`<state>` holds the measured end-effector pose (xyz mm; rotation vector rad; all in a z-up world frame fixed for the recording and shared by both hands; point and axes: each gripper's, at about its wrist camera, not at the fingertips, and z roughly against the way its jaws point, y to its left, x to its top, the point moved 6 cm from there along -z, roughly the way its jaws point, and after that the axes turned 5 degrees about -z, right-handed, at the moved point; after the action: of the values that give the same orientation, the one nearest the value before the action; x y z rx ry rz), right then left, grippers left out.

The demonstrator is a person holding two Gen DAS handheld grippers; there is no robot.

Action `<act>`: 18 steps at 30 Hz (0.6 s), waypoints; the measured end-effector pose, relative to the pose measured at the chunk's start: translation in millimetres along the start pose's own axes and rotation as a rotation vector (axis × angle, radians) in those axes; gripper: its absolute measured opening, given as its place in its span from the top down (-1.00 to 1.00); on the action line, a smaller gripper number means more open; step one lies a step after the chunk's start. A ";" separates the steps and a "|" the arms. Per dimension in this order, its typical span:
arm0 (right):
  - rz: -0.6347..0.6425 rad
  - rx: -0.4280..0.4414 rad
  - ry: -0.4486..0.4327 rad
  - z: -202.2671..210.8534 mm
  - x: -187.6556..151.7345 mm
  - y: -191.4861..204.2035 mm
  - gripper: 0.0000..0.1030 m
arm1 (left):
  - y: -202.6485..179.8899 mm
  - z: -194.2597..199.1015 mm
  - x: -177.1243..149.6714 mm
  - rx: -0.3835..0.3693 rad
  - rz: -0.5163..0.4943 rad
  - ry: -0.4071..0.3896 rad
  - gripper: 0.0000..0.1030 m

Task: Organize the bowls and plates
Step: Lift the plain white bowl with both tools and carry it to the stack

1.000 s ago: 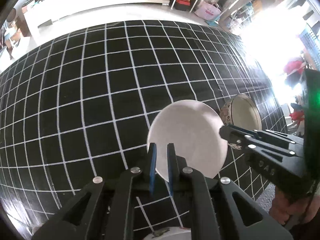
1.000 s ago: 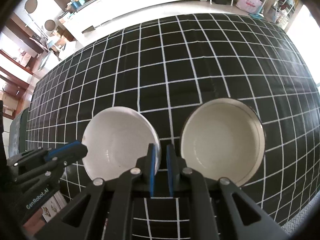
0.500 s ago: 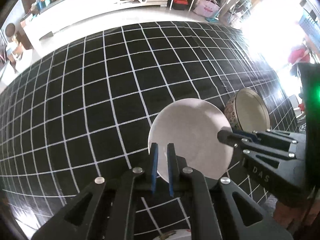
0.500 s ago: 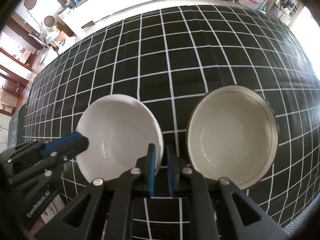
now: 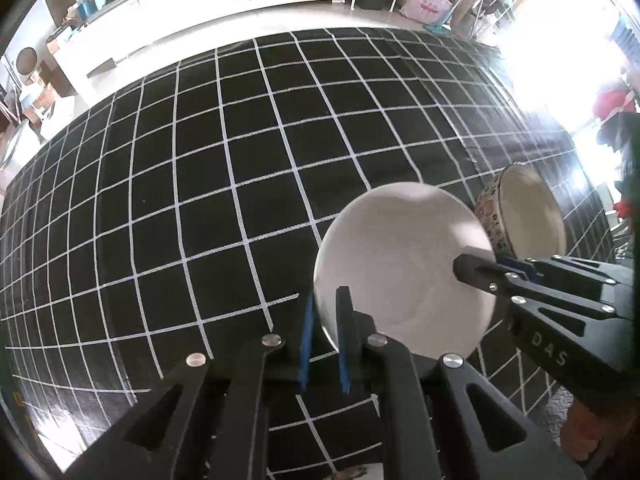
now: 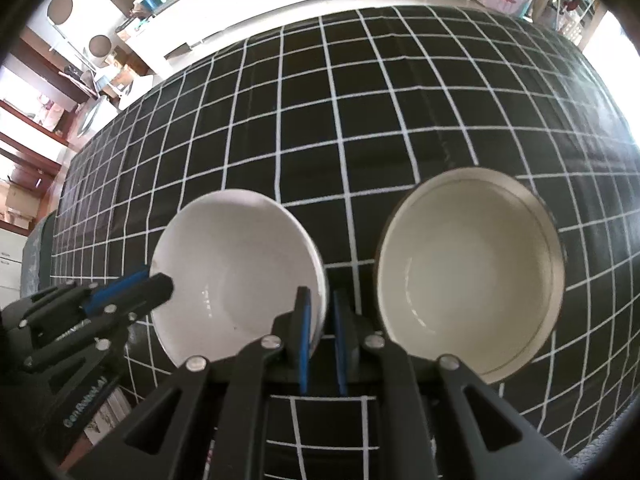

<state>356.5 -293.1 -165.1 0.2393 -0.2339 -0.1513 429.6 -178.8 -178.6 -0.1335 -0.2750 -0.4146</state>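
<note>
i have both tongs clamped on one plain white ceramic bowl [image 6: 240, 272] — left tongs [image 5: 324, 336] on its near rim, right tongs [image 6: 322, 340] on the opposite rim. the cream bowl with a patterned outside [image 6: 472, 276] sits just beside it on the black grid-cloth tabletop [image 6: 360, 120] — nothing stacked yet, i judge.

Black grid tablecloth [image 5: 240, 184] (white lines)
</note>
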 end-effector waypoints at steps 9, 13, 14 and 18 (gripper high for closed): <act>0.050 -0.056 0.000 -0.2 -17.1 8.5 0.73 | -5.0 -1.4 -16.4 0.034 -0.022 0.001 0.87; 0.018 -0.023 0.017 1.8 -29.6 11.4 0.73 | -3.0 -1.0 -28.5 0.023 0.010 0.011 0.87; 0.009 -0.011 0.023 2.5 -32.6 12.7 0.73 | -1.7 -0.2 -32.1 0.023 0.018 0.012 0.87; 0.022 -0.006 0.033 10.8 -43.7 22.9 0.73 | 3.0 11.4 -44.7 0.025 0.051 0.003 0.87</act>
<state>314.6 -265.8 -158.4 0.2330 -0.2030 -0.1257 388.9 -157.1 -181.0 -0.1149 -0.2731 -0.3607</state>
